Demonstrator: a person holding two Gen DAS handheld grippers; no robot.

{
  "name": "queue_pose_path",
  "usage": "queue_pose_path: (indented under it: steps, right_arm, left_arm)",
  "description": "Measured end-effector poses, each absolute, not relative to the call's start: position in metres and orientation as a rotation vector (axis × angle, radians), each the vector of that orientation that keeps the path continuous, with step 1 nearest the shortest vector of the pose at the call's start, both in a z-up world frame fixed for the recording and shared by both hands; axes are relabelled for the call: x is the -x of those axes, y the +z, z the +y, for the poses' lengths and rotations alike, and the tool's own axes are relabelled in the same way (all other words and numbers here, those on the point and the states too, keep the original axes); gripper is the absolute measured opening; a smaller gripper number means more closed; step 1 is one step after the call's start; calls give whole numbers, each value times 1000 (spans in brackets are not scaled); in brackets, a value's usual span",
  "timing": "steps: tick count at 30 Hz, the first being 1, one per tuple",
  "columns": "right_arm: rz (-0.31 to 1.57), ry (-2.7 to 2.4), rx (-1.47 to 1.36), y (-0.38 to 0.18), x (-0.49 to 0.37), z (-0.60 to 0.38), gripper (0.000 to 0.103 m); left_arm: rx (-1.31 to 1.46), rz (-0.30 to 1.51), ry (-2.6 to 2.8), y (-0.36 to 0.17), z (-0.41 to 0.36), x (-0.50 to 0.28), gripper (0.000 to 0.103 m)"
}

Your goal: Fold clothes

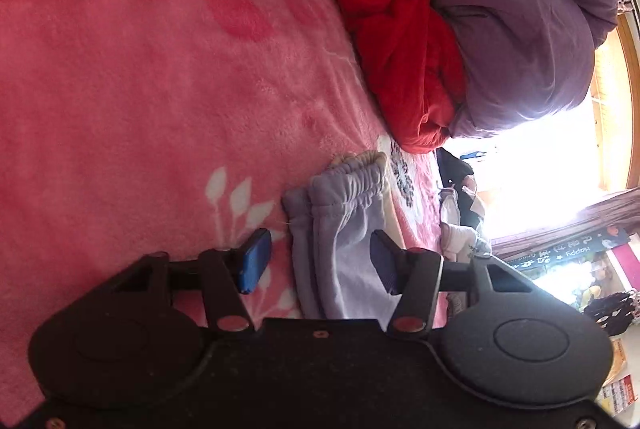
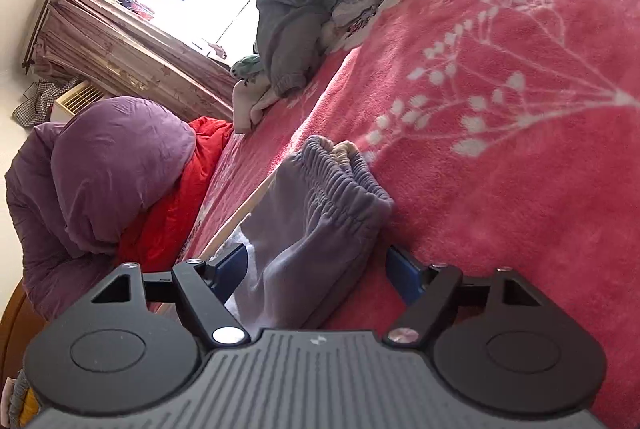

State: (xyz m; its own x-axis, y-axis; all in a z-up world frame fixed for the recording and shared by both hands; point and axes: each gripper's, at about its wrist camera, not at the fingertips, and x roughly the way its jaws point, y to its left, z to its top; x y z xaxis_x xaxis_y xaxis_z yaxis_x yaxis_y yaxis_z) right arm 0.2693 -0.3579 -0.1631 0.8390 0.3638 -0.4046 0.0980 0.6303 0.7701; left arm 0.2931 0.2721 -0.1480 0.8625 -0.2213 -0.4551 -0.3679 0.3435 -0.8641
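**Both claws slack around the lilac trousers on the bed**

My left claw [image 1: 316, 261] stands part open, astride the lilac trousers [image 1: 340, 229]; the blue pad on one side is clear of the cloth, while the other sits against or just beside it, and I cannot tell which. I judge nothing is gripped there. My right claw [image 2: 320, 269] is wider, and the same trousers [image 2: 312, 221] run up between its pads, the cloth close to the left pad but not pinched as far as I can see.

The trousers lie bunched on the pink blanket [image 1: 140, 89], with the gathered waistband [image 1: 352, 177] pointing away from me. In the right view they sit near the edge of the bed, part of the cloth seeming to overhang it.

Further out, a red garment [image 1: 392, 41] and a purple quilt [image 1: 520, 21] are heaped along the bed's far side, and a grey pile of clothes [image 2: 292, 29] waits near the corner by the window.

The risks as I judge them: with both claws loose, the overhanging cloth could slide off the edge. If I close now, I may catch only one layer, or pinch the fluffy blanket along with it, and the fold would drag crooked.
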Motion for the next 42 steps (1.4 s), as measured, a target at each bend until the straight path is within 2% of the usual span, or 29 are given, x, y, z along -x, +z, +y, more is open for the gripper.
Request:
queue_pose_path:
  steps: [4, 9, 11, 16, 20, 23, 28, 32, 42]
  right_arm:
    - [601, 208, -860, -163, -279, -353, 78]
    - [626, 244, -791, -162, -288, -348, 78]
    - [627, 261, -792, -162, -289, -351, 78]
    - [614, 271, -829, -165, -296, -358, 78]
    - [600, 262, -839, -167, -302, -359, 78]
    - [596, 263, -833, -167, -304, -359, 78]
    - [592, 269, -834, -168, -303, -361, 78]
    - [593, 276, -836, -168, -303, -363, 78]
    - [601, 293, -857, -168, -307, -367, 78]
  left_arm:
    - [1233, 555, 98, -155, 271, -309, 52]
    - [1229, 536, 91, -165, 274, -323, 43]
    - [1221, 531, 83, -169, 276, -325, 35]
    - [1228, 515, 72, -170, 276, -327, 33]
    - [1161, 474, 76, -154, 267, -323, 20]
    - [1074, 423, 59, -127, 247, -319, 18]
    - [786, 347, 58, -78, 189, -314, 18]
    - [529, 323, 61, -61, 131, -314, 18]
    - [-186, 273, -33, -73, -17, -309, 18]
